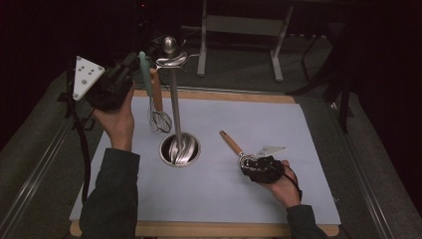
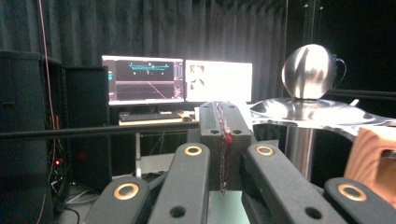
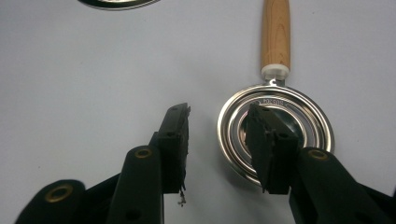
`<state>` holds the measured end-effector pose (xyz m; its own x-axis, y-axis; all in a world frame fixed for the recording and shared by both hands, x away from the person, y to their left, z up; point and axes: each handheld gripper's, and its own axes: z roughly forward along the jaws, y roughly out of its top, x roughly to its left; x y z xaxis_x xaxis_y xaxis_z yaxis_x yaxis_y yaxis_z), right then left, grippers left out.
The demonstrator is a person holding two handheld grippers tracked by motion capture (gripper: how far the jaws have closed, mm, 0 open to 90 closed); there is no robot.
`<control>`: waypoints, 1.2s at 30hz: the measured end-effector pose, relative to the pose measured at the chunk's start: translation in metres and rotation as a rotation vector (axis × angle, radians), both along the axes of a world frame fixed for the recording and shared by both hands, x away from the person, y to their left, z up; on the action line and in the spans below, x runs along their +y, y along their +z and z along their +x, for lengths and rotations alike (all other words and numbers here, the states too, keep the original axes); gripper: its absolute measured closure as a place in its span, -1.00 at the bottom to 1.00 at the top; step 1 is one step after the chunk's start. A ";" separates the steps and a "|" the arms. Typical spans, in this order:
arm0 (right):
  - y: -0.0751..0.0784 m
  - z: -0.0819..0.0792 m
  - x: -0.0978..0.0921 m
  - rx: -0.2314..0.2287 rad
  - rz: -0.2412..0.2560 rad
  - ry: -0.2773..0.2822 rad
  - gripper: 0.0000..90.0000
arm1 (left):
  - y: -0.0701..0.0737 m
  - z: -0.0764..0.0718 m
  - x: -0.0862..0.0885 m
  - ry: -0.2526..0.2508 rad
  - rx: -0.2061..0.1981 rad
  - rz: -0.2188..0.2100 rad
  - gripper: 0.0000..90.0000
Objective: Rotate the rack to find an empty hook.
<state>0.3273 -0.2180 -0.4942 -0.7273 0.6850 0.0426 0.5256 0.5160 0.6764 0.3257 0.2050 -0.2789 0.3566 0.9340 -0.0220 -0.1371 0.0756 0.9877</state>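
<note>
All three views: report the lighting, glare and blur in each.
High view: the pale mat is lit, the surroundings are dark. Left gripper view: two monitors glare white, and the steel ball carries a soft sheen. Right gripper view: even light, bright rings on the steel disc, and the near tongs look soft.

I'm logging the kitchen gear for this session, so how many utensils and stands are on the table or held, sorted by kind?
Whisks: 1, wooden-handled whisk, beside the stand's pole
Teal-handled utensils: 1, teal-handled utensil, at the left hand-held gripper; its head is hidden
Round steel-headed utensils: 1, round steel-headed utensil, lying on the mat
Stands: 1, steel stand
Total: 4
</note>
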 end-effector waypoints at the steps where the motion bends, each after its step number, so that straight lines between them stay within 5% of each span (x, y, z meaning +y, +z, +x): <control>1: 0.000 0.000 0.000 0.000 -0.001 0.000 0.32 | 0.000 0.001 0.000 0.000 0.003 0.001 1.00; 14: 0.000 0.000 0.000 0.001 0.001 -0.001 0.32 | 0.004 -0.005 -0.001 -0.028 -0.022 0.004 0.99; 36: -0.001 0.000 -0.001 0.002 -0.003 -0.001 0.32 | 0.011 0.012 -0.002 -0.005 0.024 0.040 0.99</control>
